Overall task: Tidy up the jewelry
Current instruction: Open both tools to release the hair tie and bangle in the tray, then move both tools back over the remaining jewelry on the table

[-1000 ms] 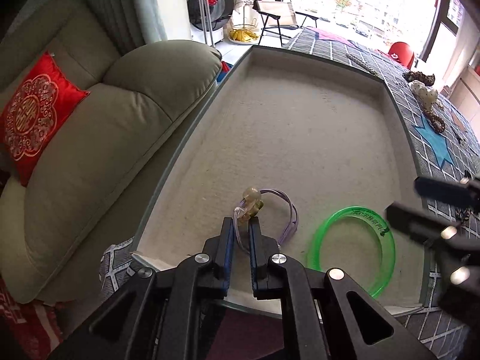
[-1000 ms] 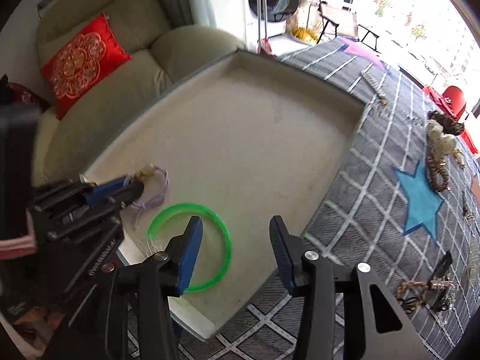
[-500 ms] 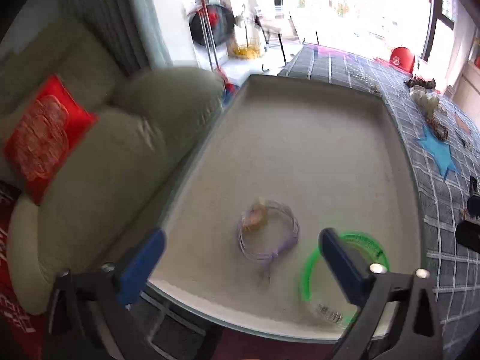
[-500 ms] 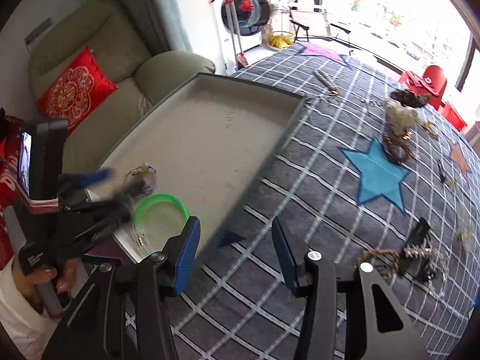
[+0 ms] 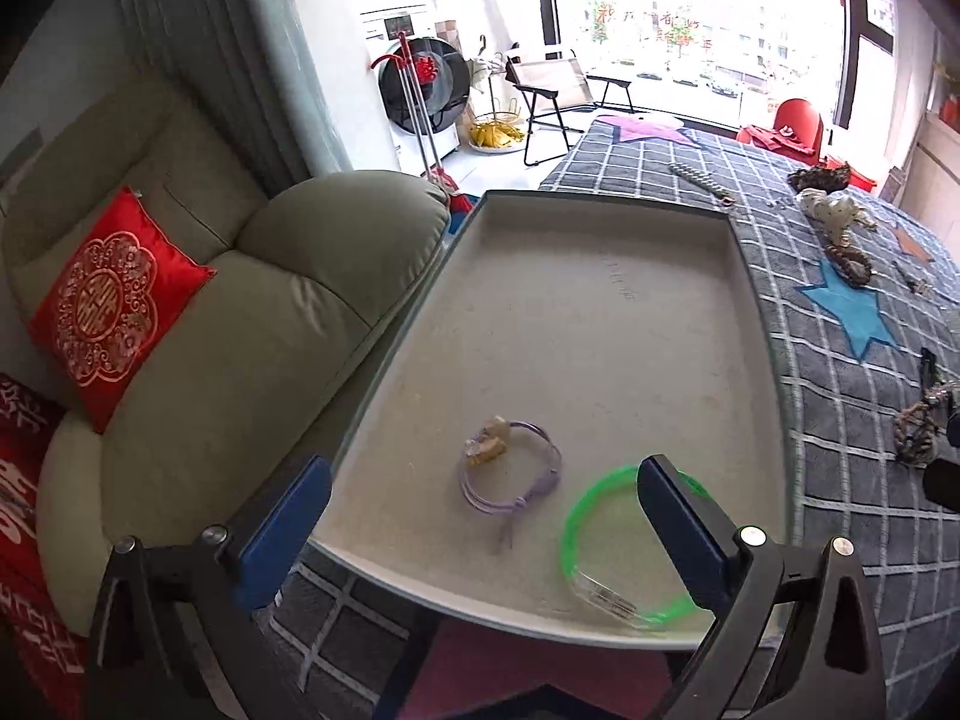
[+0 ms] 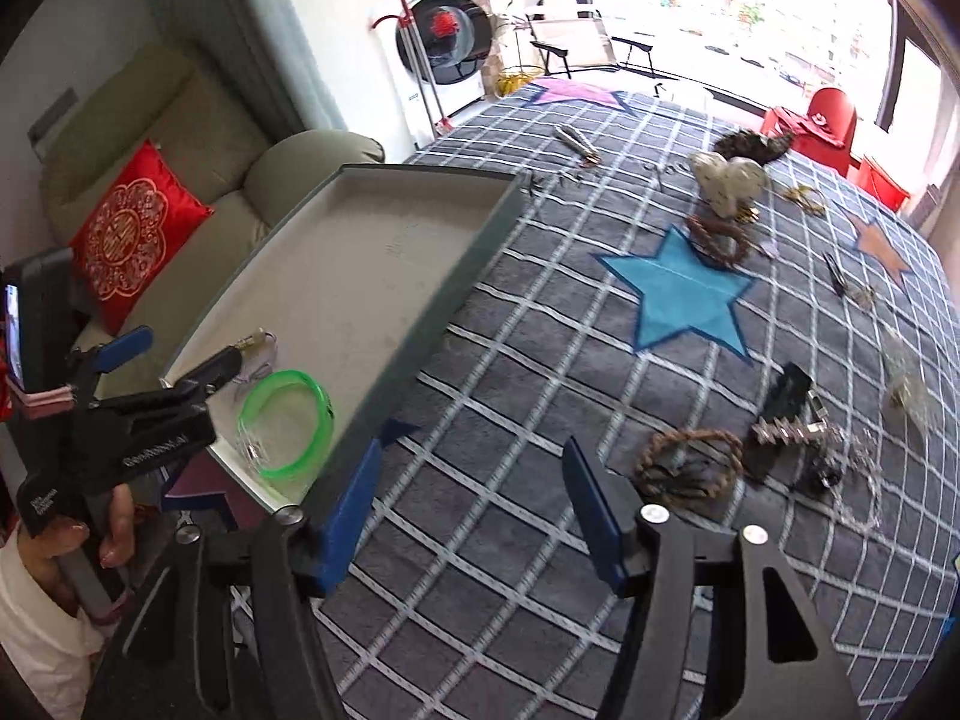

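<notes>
A purple cord bracelet (image 5: 510, 471) with a pale charm lies in the beige tray (image 5: 600, 312), beside a green bangle (image 5: 624, 546). My left gripper (image 5: 483, 474) hovers above them, wide open and holding nothing. It also shows in the right wrist view as the left gripper (image 6: 186, 348), over the tray's (image 6: 360, 264) near corner and the green bangle (image 6: 288, 420). My right gripper (image 6: 474, 450) hangs over the grey checked cloth (image 6: 540, 360), right of the tray. Its jaws are opening with nothing between them. A brown braided bracelet (image 6: 690, 468) lies just right of it.
More jewelry is scattered on the cloth: a black clip with sparkly pieces (image 6: 786, 426), a beaded bracelet (image 6: 717, 240) by the blue star, a white heart-shaped piece (image 6: 726, 183). A green sofa (image 5: 210, 312) with a red cushion (image 5: 114, 309) stands left of the tray.
My left gripper let go of the purple bracelet, opened wide and lifted. My right gripper swung from above the tray to the right over the cloth, and its jaws widened.
</notes>
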Demonstrator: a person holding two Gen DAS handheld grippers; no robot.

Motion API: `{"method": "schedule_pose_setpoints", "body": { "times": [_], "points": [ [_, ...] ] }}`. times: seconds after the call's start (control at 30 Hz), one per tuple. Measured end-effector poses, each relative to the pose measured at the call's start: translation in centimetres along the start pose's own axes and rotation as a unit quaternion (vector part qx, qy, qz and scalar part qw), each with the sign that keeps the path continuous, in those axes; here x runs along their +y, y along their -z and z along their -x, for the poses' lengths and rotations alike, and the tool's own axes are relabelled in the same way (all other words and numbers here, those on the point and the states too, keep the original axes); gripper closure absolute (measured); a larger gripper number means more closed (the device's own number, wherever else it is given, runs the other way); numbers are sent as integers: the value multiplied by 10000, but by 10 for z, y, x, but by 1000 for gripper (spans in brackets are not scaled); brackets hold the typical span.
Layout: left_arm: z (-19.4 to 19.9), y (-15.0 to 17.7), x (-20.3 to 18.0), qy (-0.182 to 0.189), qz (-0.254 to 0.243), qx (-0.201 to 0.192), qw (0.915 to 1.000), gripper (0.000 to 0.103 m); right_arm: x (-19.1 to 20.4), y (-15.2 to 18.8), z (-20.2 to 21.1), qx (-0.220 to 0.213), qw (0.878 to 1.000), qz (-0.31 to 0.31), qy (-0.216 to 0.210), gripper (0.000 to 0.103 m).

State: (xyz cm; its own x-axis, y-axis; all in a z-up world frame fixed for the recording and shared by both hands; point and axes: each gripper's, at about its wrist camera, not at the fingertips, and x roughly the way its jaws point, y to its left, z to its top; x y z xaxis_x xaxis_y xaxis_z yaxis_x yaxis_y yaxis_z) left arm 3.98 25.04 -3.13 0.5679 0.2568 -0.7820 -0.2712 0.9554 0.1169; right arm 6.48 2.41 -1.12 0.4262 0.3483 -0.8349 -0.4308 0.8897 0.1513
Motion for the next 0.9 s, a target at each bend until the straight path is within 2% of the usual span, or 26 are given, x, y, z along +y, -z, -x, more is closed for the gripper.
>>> {"method": "schedule_pose_setpoints", "body": {
  "times": [0.13, 0.37, 0.5, 0.7, 0.9],
  "points": [
    [14, 5, -13, 182, -63, -4, 9998, 0, -22, 14, 10, -39, 9998, -188, 105, 24],
    [44, 8, -58, 639, -293, -128, 9974, 0, -75, 43, 24, -7, 9964, -766, 371, 23],
    [53, 8, -90, 1016, -405, -46, 9940, 0, -110, 60, 31, 5, 9919, -1141, 560, 23],
    [50, 14, -136, 1230, -658, 106, 9902, 0, -153, 87, 45, -12, 9845, -1529, 858, 23],
    [40, 25, -175, 1327, -1001, 206, 9859, 0, -176, 111, 53, -7, 9790, -1755, 1038, 23]
  ]
}}
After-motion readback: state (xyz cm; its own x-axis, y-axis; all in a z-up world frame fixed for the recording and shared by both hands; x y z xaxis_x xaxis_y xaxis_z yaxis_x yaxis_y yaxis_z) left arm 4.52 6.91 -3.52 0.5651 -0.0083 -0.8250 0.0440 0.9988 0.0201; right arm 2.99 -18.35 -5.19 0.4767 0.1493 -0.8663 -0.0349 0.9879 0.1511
